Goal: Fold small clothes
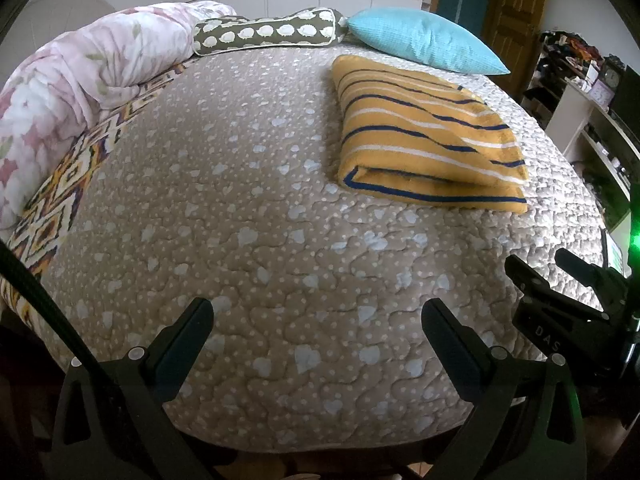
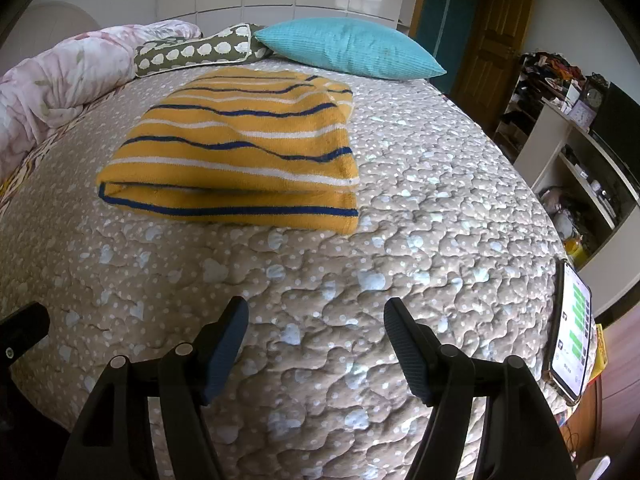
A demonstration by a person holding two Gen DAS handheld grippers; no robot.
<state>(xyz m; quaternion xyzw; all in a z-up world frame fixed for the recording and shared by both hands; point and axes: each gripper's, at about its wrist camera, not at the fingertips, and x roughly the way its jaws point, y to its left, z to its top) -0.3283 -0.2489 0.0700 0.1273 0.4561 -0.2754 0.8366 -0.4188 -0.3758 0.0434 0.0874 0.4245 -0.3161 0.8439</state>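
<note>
A yellow garment with blue and white stripes [image 1: 424,136] lies folded flat on the beige quilted bed [image 1: 248,240], toward the far right in the left wrist view. In the right wrist view the garment [image 2: 240,152] lies ahead and slightly left of centre. My left gripper [image 1: 316,320] is open and empty, low over the near part of the bed, well short of the garment. My right gripper [image 2: 316,316] is open and empty, also over the near bed. The right gripper also shows at the right edge of the left wrist view [image 1: 560,300].
A turquoise pillow [image 2: 352,48], a brown sheep-print bolster [image 2: 192,52] and a pink floral duvet [image 1: 80,80] line the far and left sides of the bed. A lit phone [image 2: 572,328] lies at the bed's right edge. Shelves [image 2: 580,140] stand to the right.
</note>
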